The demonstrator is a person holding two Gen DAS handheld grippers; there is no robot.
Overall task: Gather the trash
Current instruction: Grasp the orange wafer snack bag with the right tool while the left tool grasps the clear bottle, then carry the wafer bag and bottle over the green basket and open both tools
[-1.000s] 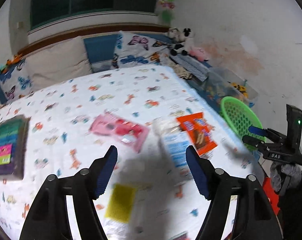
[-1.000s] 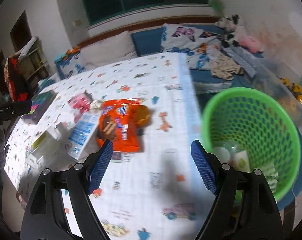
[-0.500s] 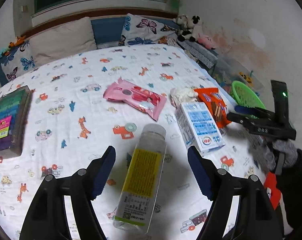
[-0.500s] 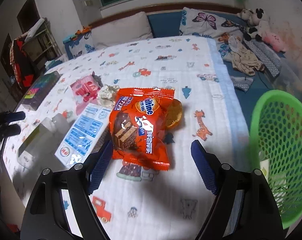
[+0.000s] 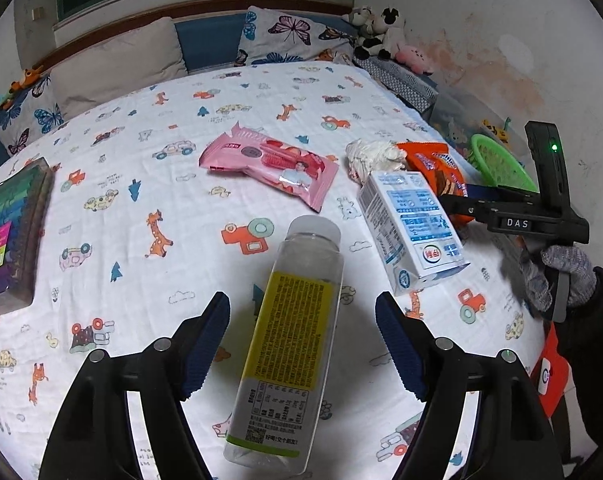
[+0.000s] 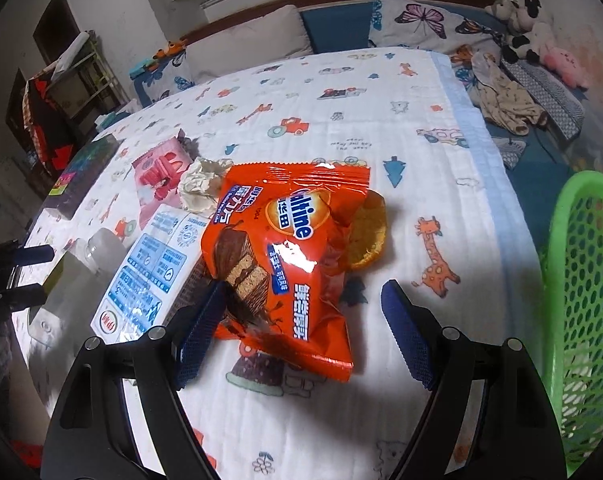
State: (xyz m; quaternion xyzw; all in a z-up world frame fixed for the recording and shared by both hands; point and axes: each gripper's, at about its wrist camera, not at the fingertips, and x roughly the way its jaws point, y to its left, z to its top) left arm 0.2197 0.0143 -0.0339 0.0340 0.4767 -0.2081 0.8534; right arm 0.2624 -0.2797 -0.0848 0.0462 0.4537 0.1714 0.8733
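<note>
A clear plastic bottle [image 5: 291, 332] with a yellow label lies on the bed between the open fingers of my left gripper [image 5: 301, 344]. To its right lie a white and blue carton [image 5: 411, 224], crumpled tissue [image 5: 371, 154] and a pink wrapper [image 5: 271, 166]. My right gripper [image 6: 303, 334] is open around the near end of an orange snack wrapper [image 6: 285, 252], which lies on an orange peel [image 6: 367, 232]. The green basket [image 6: 581, 300] stands at the right of the bed. My right gripper also shows in the left wrist view [image 5: 457, 196].
A box of coloured items [image 5: 9, 232] lies at the bed's left edge. Pillows [image 5: 113, 64] and soft toys [image 5: 381, 36] line the head of the bed. Clothes [image 6: 505, 100] lie beside the bed. A rack [image 6: 69, 84] stands at the far left.
Both grippers have moved down and forward over the bed. The bottle now lies between my left fingers, and the orange wrapper between my right fingers. The basket has slid to the right edge.
</note>
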